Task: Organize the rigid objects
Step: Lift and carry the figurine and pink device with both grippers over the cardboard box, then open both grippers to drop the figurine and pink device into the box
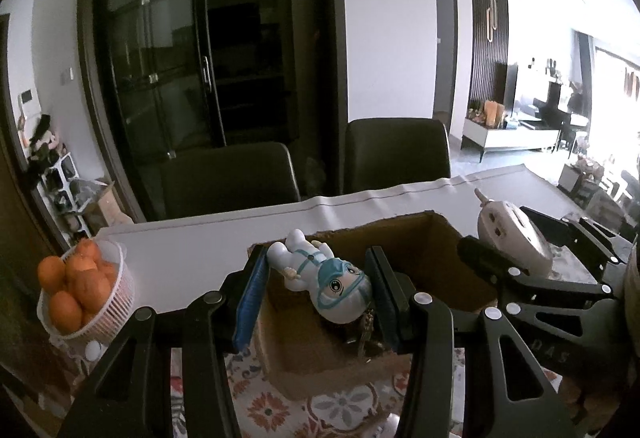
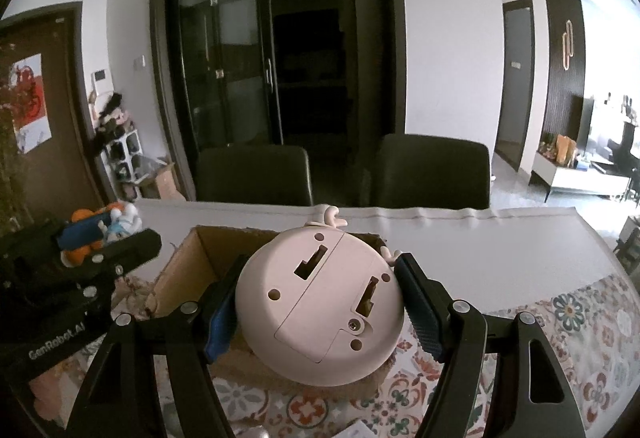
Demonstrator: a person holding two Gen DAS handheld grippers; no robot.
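Observation:
A white and teal toy figure (image 1: 320, 274) lies slantwise between the blue pads of my left gripper (image 1: 316, 270), which is shut on it. A metal keychain (image 1: 366, 334) dangles under the figure. Below stands an open cardboard box (image 1: 432, 250). My right gripper (image 2: 320, 270) is shut on a round pink device (image 2: 320, 302) with small antlers, its flat underside facing the camera, over the same box (image 2: 188, 262). In the left wrist view the pink device (image 1: 512, 238) hangs by the box's right wall. In the right wrist view the figure (image 2: 120, 222) shows at far left.
A white basket of oranges (image 1: 80, 290) stands at the table's left. Two dark chairs (image 1: 228, 177) (image 1: 396, 153) stand behind the far edge. A white sheet (image 1: 200, 258) covers the far table; a patterned cloth (image 2: 580, 318) covers the near part.

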